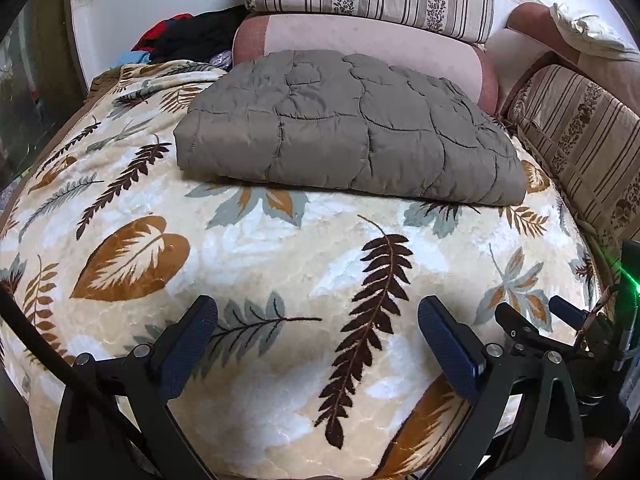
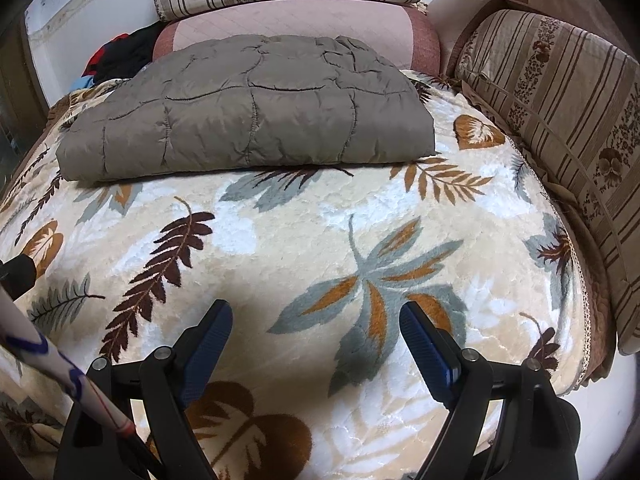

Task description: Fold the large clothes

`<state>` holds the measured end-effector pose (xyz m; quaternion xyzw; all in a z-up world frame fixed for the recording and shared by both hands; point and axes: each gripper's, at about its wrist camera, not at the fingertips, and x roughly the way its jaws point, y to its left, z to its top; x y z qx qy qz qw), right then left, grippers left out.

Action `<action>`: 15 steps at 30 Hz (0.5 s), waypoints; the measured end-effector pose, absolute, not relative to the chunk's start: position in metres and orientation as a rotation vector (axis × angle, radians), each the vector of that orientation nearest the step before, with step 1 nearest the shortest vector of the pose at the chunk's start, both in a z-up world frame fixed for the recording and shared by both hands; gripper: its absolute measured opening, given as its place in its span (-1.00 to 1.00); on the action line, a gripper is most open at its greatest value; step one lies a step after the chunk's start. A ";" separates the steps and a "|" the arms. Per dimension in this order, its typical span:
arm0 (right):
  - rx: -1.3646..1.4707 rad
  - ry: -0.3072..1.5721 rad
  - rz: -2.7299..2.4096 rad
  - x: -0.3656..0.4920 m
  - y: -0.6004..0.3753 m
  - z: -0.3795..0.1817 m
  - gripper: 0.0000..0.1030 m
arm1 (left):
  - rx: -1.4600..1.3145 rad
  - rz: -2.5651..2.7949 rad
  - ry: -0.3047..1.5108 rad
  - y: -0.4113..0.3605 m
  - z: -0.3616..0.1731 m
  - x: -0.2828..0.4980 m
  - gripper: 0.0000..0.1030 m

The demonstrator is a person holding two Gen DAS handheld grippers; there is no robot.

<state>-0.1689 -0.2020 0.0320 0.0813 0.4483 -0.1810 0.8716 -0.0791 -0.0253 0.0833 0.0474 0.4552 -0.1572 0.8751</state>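
A folded quilt (image 1: 344, 128) lies upper centre on a leaf-print blanket (image 1: 280, 248). Both grippers, left (image 1: 318, 320) and right (image 2: 316, 322), tilt downward at the bottom, jaws wide, empty.

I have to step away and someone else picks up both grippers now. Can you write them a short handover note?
Left gripper: jaws open, empty, above the leaf-patterned blanket.
Right gripper: jaws open, empty, above the same blanket, close beside the left.
Grey quilted garment: lies folded into a flat rectangle at the far side of the blanket, in front of the pink cushion; neither gripper touches it.
Done: this piece looks folded.
Left: a heap of dark and red clothes sits behind the blanket's far left corner; probably next. Whether the grey piece needs another fold cannot be told.
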 end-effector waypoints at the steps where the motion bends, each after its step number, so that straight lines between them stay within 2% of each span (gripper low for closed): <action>1: 0.171 0.939 -0.378 -0.169 -0.202 0.031 0.73 | 0.100 -0.326 0.951 -0.025 0.082 -0.079 0.94; 15: 0.152 0.946 -0.373 -0.165 -0.201 0.030 0.74 | 0.134 -0.296 0.937 -0.024 0.081 -0.075 0.94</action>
